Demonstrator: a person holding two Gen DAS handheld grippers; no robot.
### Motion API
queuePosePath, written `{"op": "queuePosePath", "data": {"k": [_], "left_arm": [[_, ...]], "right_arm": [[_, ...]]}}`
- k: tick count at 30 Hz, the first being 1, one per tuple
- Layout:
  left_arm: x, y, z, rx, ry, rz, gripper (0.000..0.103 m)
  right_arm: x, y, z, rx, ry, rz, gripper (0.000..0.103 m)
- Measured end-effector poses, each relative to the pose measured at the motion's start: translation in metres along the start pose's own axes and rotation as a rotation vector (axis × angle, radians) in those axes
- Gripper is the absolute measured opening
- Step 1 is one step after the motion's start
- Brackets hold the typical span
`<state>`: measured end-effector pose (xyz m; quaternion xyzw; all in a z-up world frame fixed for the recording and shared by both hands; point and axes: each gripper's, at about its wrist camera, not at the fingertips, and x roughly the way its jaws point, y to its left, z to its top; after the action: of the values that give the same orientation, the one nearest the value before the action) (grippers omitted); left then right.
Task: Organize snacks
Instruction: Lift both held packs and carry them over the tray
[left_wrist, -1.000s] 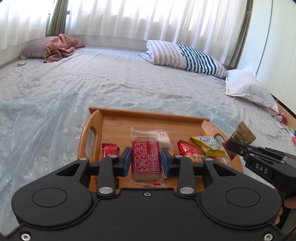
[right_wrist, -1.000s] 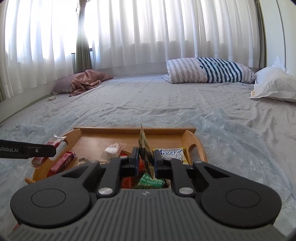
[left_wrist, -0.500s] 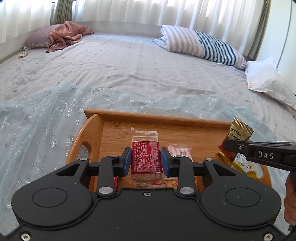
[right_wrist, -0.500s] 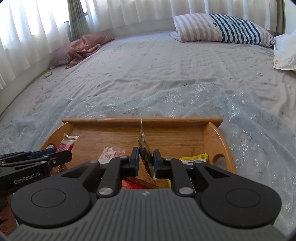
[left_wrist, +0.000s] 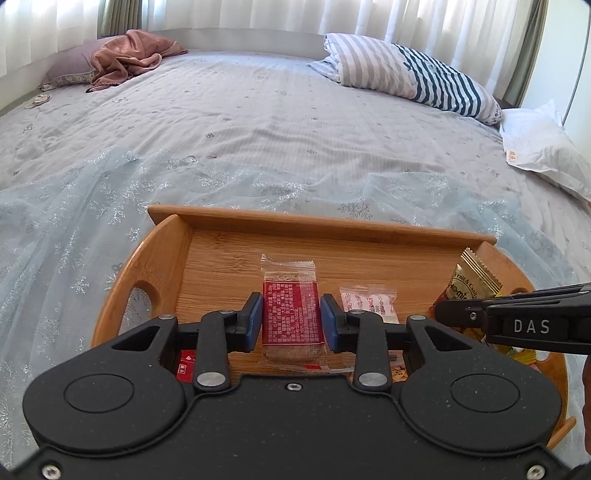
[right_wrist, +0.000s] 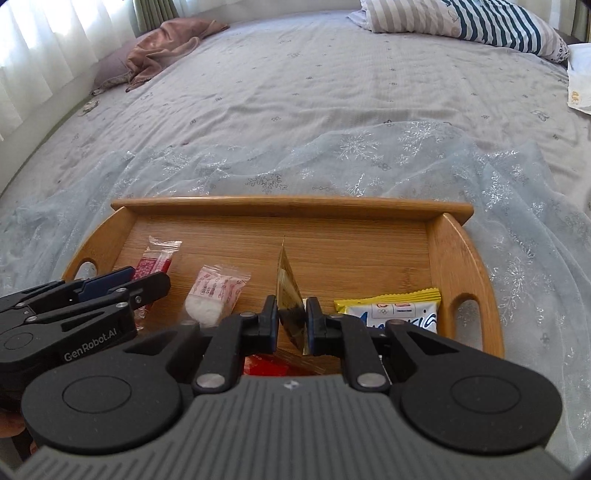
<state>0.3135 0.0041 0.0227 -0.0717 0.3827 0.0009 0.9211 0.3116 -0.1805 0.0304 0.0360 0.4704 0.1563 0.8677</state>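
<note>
A wooden tray (left_wrist: 317, 221) (right_wrist: 291, 205) lies on the bed with snacks in it. My left gripper (left_wrist: 291, 321) is shut on a red-labelled clear bar packet (left_wrist: 290, 295), held flat over the tray's near left part. That left gripper (right_wrist: 147, 282) and its packet (right_wrist: 153, 260) also show at the left of the right wrist view. My right gripper (right_wrist: 290, 319) is shut on a gold sachet (right_wrist: 288, 291), held edge-on over the tray's middle. The same sachet (left_wrist: 474, 280) shows at the right in the left wrist view, in the right gripper (left_wrist: 439, 312).
In the tray lie a pink-printed clear packet (right_wrist: 218, 288) (left_wrist: 367, 301), a yellow and white packet (right_wrist: 397, 308) and red wrappers (right_wrist: 266, 365). A pale blue sheer cloth (right_wrist: 369, 155) lies under the tray. A striped pillow (left_wrist: 410, 74), a white pillow (left_wrist: 543, 147) and a pink blanket (left_wrist: 129, 55) lie further back.
Both grippers have moved forward over the tray and tilted further down, each still holding its packet. The tray now looks nearer and larger in both views.
</note>
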Motion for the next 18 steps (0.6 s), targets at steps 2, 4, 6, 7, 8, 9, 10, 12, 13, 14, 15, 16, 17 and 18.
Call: {"op": "queuePosePath", "data": {"k": [2, 4, 6, 7, 8, 9, 10, 12, 13, 14, 15, 16, 17, 18], "left_arm": [[0.001, 0.0, 0.0, 0.0, 0.001, -0.003, 0.032], [0.002, 0.0, -0.001, 0.003, -0.002, -0.001, 0.032], [0.003, -0.002, -0.002, 0.012, -0.007, 0.001, 0.032], [0.003, -0.003, -0.002, 0.014, -0.007, 0.002, 0.032], [0.004, -0.003, -0.002, 0.017, -0.007, 0.004, 0.032], [0.004, -0.004, -0.002, 0.018, -0.008, 0.004, 0.032], [0.004, -0.004, -0.002, 0.021, -0.009, 0.005, 0.032], [0.003, -0.005, -0.003, 0.028, -0.012, 0.006, 0.032], [0.003, -0.006, -0.003, 0.031, -0.013, 0.009, 0.032], [0.003, -0.006, -0.003, 0.032, -0.015, 0.012, 0.032], [0.002, -0.006, -0.002, 0.033, -0.018, 0.014, 0.032], [0.002, -0.007, -0.002, 0.035, -0.022, 0.017, 0.032], [0.002, -0.007, -0.002, 0.037, -0.025, 0.019, 0.032], [0.001, -0.007, -0.002, 0.04, -0.027, 0.02, 0.033]], "right_arm": [[0.0, -0.001, 0.001, 0.009, 0.006, 0.018, 0.019], [0.0, -0.002, 0.001, 0.014, 0.003, 0.015, 0.019], [0.0, -0.003, 0.001, 0.014, -0.003, 0.007, 0.023], [-0.001, -0.003, 0.001, 0.014, -0.004, 0.006, 0.025], [-0.001, -0.003, 0.002, 0.013, -0.006, 0.004, 0.032], [-0.002, -0.003, 0.002, 0.012, -0.011, 0.003, 0.037], [-0.003, -0.003, 0.002, 0.01, -0.016, 0.004, 0.041], [-0.007, -0.003, 0.003, 0.008, -0.027, 0.003, 0.041], [-0.008, -0.004, 0.004, 0.007, -0.031, -0.003, 0.041], [-0.01, -0.003, 0.004, 0.005, -0.034, -0.007, 0.041], [-0.012, -0.004, 0.005, 0.007, -0.038, -0.009, 0.041], [-0.013, -0.004, 0.007, 0.011, -0.04, -0.008, 0.041], [-0.014, -0.004, 0.008, 0.014, -0.043, -0.008, 0.041], [-0.016, -0.004, 0.009, 0.013, -0.046, -0.015, 0.041]]}}
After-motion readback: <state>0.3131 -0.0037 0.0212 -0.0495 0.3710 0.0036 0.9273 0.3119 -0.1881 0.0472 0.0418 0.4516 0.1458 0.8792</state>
